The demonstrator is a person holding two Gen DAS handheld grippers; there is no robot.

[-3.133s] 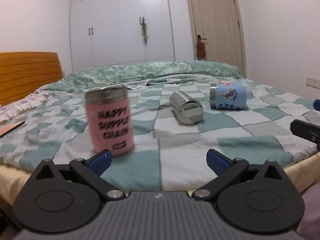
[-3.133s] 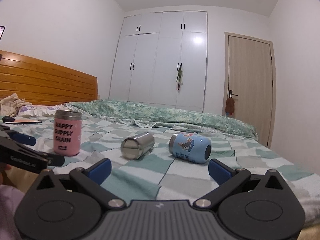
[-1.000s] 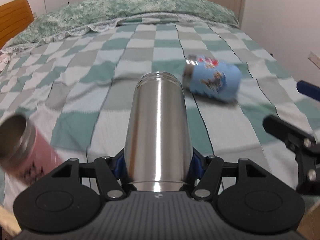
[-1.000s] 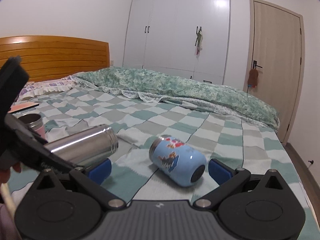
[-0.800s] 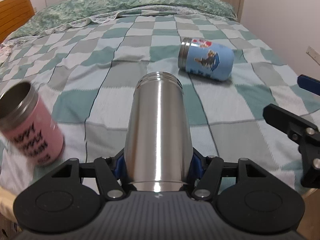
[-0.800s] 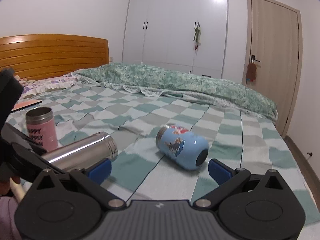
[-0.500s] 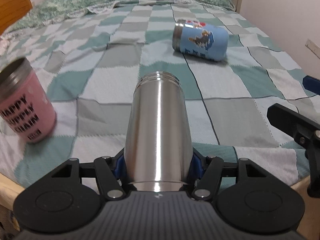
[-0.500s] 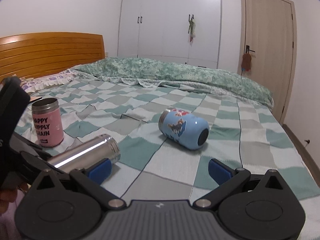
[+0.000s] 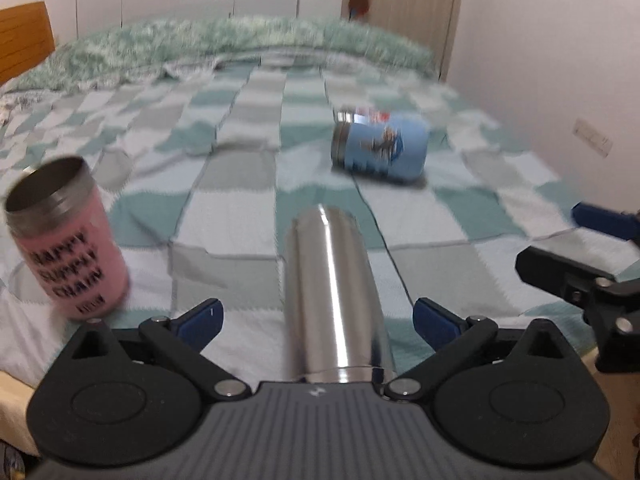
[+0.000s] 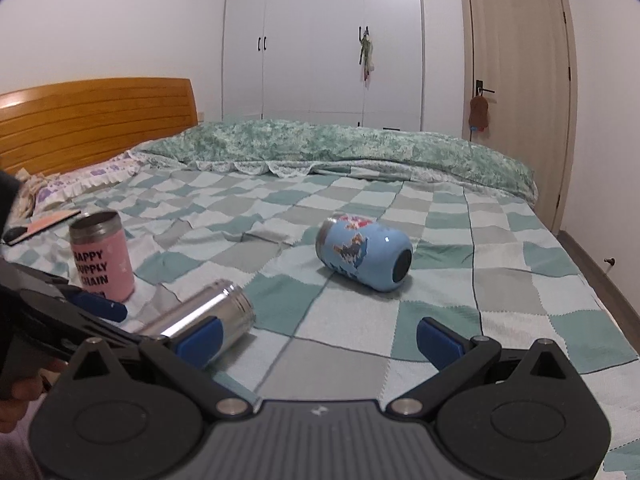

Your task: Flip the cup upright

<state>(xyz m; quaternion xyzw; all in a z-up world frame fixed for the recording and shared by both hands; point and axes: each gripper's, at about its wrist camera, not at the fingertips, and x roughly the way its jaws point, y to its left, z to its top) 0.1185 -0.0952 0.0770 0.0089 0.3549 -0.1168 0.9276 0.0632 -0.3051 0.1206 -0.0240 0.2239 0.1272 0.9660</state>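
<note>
Half a second ago the left gripper (image 9: 316, 316) pinched the steel cup (image 9: 332, 300); now its fingers stand spread, clear of the cup's sides, and the cup lies along the gap, near the front edge of the checked quilt (image 10: 360, 320). The right gripper (image 10: 320, 332) is spread too, holding nothing. Open quilt lies between the smooth, shiny steel cup and the rounded blue cup (image 10: 364, 254) on its side. The pink cup (image 10: 102, 256) stands upright, left.
</note>
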